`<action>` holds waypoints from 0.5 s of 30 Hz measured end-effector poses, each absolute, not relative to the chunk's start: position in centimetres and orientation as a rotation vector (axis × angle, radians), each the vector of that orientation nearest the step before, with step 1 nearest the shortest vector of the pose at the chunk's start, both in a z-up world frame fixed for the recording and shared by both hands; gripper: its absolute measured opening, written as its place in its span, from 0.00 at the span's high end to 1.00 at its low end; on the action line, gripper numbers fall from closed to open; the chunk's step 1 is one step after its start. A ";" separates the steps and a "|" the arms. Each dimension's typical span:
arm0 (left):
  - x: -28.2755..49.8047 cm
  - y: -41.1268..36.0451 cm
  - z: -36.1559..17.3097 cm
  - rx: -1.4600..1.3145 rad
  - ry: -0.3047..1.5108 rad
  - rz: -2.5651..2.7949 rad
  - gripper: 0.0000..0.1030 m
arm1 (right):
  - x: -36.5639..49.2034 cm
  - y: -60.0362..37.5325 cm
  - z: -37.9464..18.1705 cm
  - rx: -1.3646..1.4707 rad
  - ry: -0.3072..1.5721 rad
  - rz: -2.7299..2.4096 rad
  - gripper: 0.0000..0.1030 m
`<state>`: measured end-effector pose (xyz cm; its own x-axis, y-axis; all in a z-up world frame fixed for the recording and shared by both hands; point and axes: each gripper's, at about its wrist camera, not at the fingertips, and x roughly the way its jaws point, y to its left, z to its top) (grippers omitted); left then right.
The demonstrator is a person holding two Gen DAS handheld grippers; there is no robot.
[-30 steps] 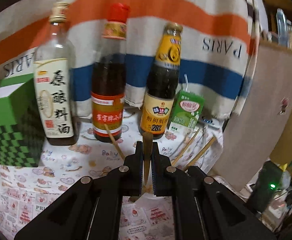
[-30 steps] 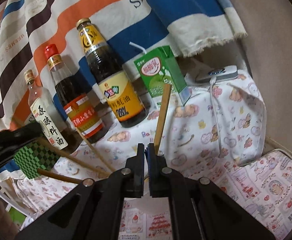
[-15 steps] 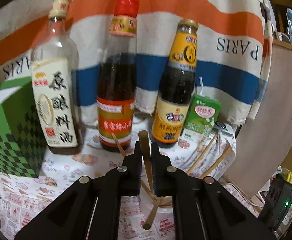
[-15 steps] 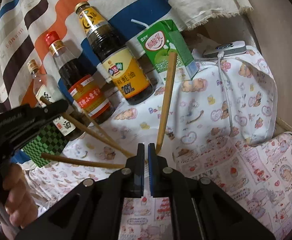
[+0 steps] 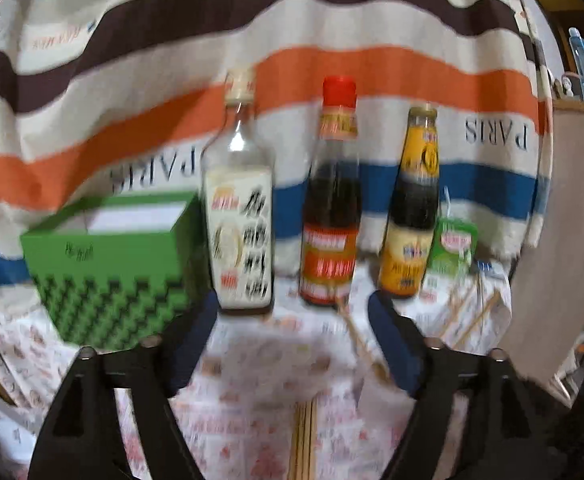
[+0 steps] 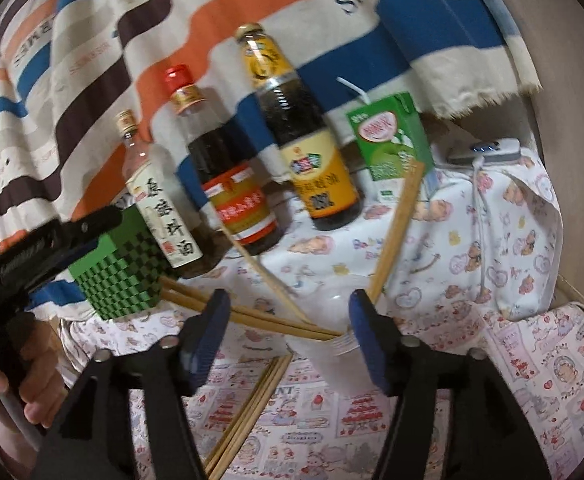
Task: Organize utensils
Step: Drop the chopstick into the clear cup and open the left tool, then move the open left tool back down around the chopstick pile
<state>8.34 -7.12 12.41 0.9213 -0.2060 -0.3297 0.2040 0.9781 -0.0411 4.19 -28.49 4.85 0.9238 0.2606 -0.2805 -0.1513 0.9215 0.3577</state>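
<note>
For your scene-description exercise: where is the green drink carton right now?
In both wrist views the green drink carton stands at the right end of the bottle row, just right of the yellow-labelled bottle, in front of the striped cloth.

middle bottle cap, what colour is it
Red; the middle bottle's cap shows sharpest in the right wrist view.

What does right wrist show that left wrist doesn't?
Right wrist only: the clear plastic cup holding several chopsticks, a power bank, a hand gripping the left tool.
Left wrist only: shelf clutter behind the board at far right, the open top of the green box.
Both: three sauce bottles, the green drink carton, loose chopsticks on the cloth, striped backdrop; each view's own tool is opening with nothing between its jaws.
</note>
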 end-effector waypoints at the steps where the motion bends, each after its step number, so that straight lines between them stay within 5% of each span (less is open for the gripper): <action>1: 8.1 -6.4 11.9 -0.013 0.365 -0.209 0.24 | 4.1 -28.1 4.9 0.326 0.332 0.223 0.36; 15: 4.6 -1.0 5.6 -0.029 0.386 -0.076 0.02 | 4.0 -24.2 3.6 0.141 0.391 0.155 0.23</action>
<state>4.62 -1.04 5.60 0.9237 -0.0799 -0.3746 0.0690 0.9967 -0.0424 4.04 -24.20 3.56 0.9129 0.1774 -0.3677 -0.1231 0.9784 0.1663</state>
